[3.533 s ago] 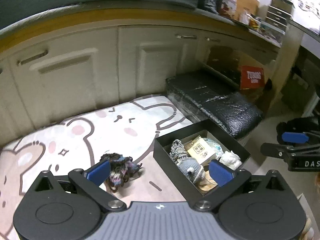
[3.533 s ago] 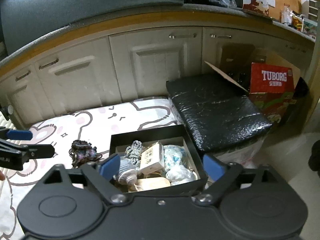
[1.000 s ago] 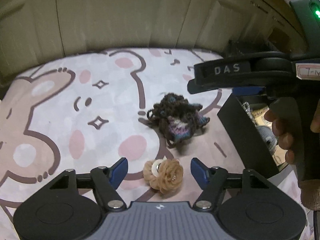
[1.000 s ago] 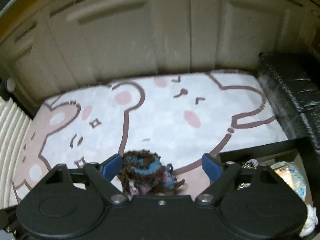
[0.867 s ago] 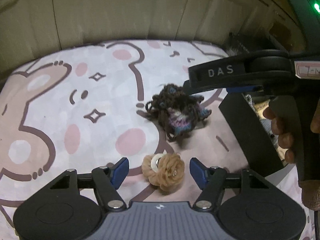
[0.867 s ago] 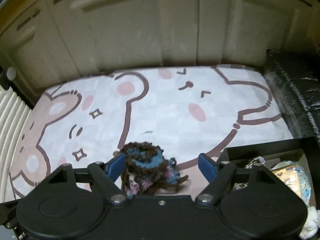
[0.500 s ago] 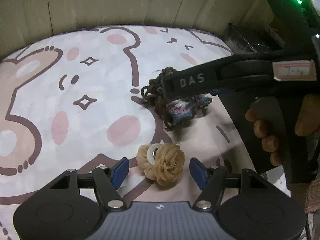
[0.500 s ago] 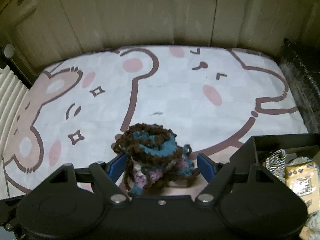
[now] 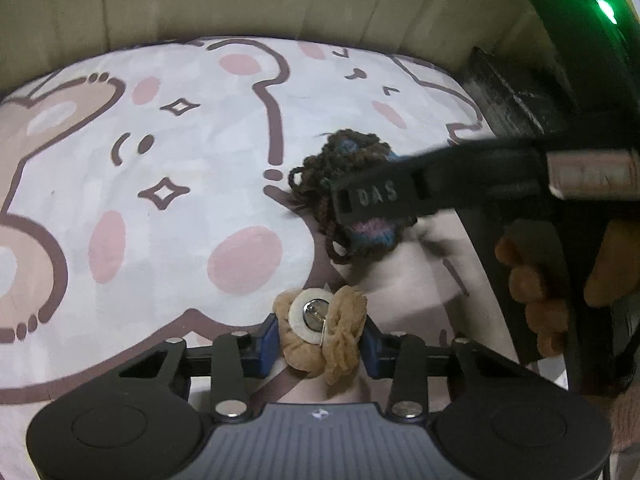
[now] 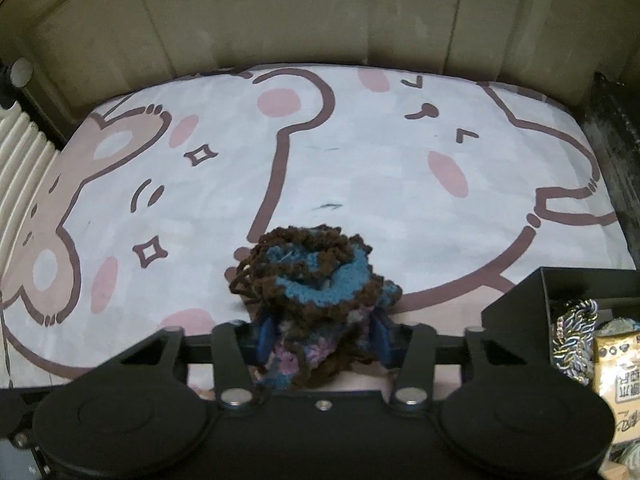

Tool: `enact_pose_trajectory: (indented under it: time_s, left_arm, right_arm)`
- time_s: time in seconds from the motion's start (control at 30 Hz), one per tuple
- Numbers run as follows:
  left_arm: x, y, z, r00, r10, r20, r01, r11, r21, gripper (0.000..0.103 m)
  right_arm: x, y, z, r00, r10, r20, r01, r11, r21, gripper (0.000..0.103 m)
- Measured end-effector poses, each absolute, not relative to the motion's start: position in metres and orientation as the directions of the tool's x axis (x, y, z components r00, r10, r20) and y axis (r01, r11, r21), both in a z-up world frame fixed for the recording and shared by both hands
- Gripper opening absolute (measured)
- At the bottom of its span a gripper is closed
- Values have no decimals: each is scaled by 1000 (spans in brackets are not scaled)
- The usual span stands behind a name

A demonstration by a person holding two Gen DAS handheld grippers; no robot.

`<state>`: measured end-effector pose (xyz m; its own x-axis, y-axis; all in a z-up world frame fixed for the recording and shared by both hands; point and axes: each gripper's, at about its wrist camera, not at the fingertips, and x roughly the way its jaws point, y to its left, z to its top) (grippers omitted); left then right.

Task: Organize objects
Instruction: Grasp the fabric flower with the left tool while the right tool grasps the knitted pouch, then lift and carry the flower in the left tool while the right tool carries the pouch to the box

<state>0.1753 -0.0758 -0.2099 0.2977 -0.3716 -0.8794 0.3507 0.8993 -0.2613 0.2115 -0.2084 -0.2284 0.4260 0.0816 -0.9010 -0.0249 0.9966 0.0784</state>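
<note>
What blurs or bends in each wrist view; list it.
Left wrist view: the right gripper crossing the frame is smeared by motion, the tan flower is sharp, and a green light flares at top right. Right wrist view: dim, the cabinet doors bow with fisheye, and the yarn bundle is crisp.

yarn bundle (image 10: 316, 292) btwn closing jaws, prob. gripped

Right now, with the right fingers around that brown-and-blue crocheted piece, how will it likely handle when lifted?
The crocheted piece looks soft, so it should squash between the fingers. Loose yarn strands probably dangle. Likely light, unlikely to slip or roll.
</note>
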Motion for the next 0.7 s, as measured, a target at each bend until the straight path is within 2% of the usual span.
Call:
enact_pose_trajectory:
  time_s: [0.2, 0.7]
  left_arm:
    - [176, -72, -205, 307, -357, -882, 331, 909, -253, 40]
    - [168, -41, -156, 437, -281, -854, 209, 956, -208, 40]
  right_arm:
    - [206, -208, -219, 441, 83, -894, -46, 996, 70, 39]
    - [167, -212, -166, 529, 97, -843, -55, 995, 80, 39]
